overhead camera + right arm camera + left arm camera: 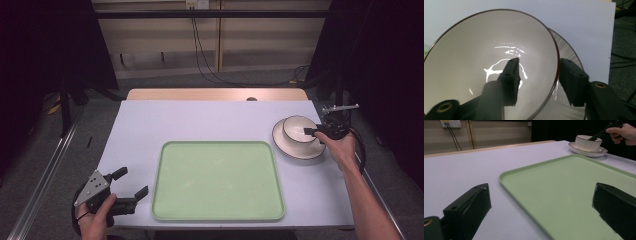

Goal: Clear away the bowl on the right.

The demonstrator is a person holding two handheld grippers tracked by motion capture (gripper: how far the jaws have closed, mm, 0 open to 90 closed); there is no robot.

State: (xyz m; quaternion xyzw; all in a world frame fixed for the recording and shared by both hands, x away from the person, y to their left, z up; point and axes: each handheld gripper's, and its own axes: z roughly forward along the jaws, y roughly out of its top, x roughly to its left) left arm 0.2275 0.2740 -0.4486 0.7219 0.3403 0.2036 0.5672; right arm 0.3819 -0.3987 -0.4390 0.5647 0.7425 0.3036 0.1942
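A white bowl [298, 127] with a dark rim stands on a matching plate [295, 148] at the table's right side. My right gripper [310, 131] reaches it from the right and stands open astride the bowl's near rim. In the right gripper view one jaw is inside the bowl [474, 62] and the other is outside, just off the rim, over the plate [567, 50]; my right gripper [539, 61] has a gap between the inner jaw and the wall. My left gripper [134, 181] rests open at the front left, beside a pale green tray [217, 180].
The tray [574, 190] lies bare in the middle of the white table top [200, 117]. From the left gripper view the bowl [587, 143], the plate [589, 152] and the other hand's gripper [599, 136] stand at the far right. Cables hang behind the table.
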